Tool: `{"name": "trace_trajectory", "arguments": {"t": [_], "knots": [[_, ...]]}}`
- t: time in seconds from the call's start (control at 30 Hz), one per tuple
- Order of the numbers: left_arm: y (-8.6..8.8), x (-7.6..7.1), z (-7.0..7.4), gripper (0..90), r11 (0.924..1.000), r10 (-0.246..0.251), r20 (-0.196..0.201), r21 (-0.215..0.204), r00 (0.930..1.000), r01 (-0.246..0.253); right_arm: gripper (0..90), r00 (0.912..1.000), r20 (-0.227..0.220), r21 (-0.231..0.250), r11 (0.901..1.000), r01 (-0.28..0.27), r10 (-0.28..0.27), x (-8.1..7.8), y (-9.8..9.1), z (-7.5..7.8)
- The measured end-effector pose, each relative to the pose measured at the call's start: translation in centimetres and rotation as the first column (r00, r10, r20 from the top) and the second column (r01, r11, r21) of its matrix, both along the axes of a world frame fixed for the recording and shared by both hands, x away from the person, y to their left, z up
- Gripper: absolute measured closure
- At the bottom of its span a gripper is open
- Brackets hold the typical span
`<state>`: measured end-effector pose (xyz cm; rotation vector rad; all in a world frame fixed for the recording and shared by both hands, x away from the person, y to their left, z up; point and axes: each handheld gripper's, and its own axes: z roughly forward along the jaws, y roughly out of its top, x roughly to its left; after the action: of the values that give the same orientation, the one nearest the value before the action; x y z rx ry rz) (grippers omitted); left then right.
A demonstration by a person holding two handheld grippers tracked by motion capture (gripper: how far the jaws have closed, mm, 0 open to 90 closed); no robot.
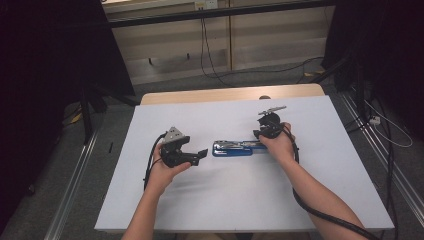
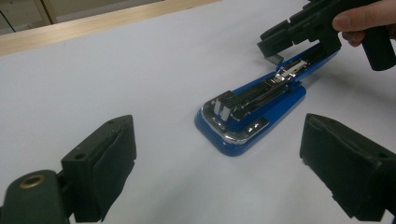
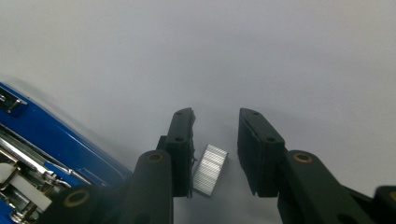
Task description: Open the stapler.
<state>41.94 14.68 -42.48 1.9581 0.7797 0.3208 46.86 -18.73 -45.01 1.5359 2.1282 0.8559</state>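
A blue stapler (image 1: 232,148) (image 2: 252,112) (image 3: 42,135) lies opened on the white table top (image 1: 225,200), its metal staple channel showing. My right gripper (image 1: 260,136) (image 2: 275,46) (image 3: 215,126) hovers at the stapler's right end, pointing down. A short silver strip of staples (image 3: 210,169) (image 2: 275,58) sits tilted between its jaws; it leans on one jaw and a gap shows to the other. My left gripper (image 1: 200,154) (image 2: 215,158) stands to the left of the stapler with its jaws wide open, empty and aimed at the stapler.
The wooden far edge of the table (image 1: 225,94) runs behind the white sheet. Metal rails (image 1: 75,185) lie on the floor on both sides. Cables (image 1: 210,60) trail across the floor beyond the table. Bare white surface surrounds the stapler.
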Motion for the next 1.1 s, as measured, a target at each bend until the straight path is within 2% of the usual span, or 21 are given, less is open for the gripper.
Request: {"name": "trace_trajectory", "arguments": {"t": [0.23, 0.5, 0.93, 1.0, 1.1], "knots": [[0.07, 0.06, 0.02, 10.9, 0.9999, -0.003, 0.011, 0.010, 0.9999, 0.002, 67.7, 0.9999, -0.008, -0.005, 0.9999, 0.013, -0.013, 0.19, 0.07, 0.12], [0.01, 0.05, 0.02, 11.2, 1.0000, 0.001, 0.009, 0.003, 1.0000, -0.001, 67.7, 0.9995, -0.026, -0.005, 0.9999, 0.015, -0.015, 0.29, 0.10, 0.08], [0.00, 0.08, -0.03, 11.2, 1.0000, 0.002, 0.010, 0.008, 1.0000, -0.002, 69.6, 0.9978, -0.066, -0.018, 0.9998, -0.010, 0.009, 0.61, 0.62, 0.05], [0.07, 0.10, 0.00, 11.2, 1.0000, 0.003, 0.011, 0.007, 0.9999, -0.003, 70.3, 0.9975, -0.070, -0.017, 0.9998, -0.008, 0.007, 0.67, 0.68, 0.04], [0.13, 0.07, 0.07, 11.3, 1.0000, 0.006, 0.014, 0.005, 0.9999, -0.006, 79.0, 0.9968, -0.079, -0.017, 0.9997, -0.019, 0.018, 0.77, 0.74, 0.08]]}}
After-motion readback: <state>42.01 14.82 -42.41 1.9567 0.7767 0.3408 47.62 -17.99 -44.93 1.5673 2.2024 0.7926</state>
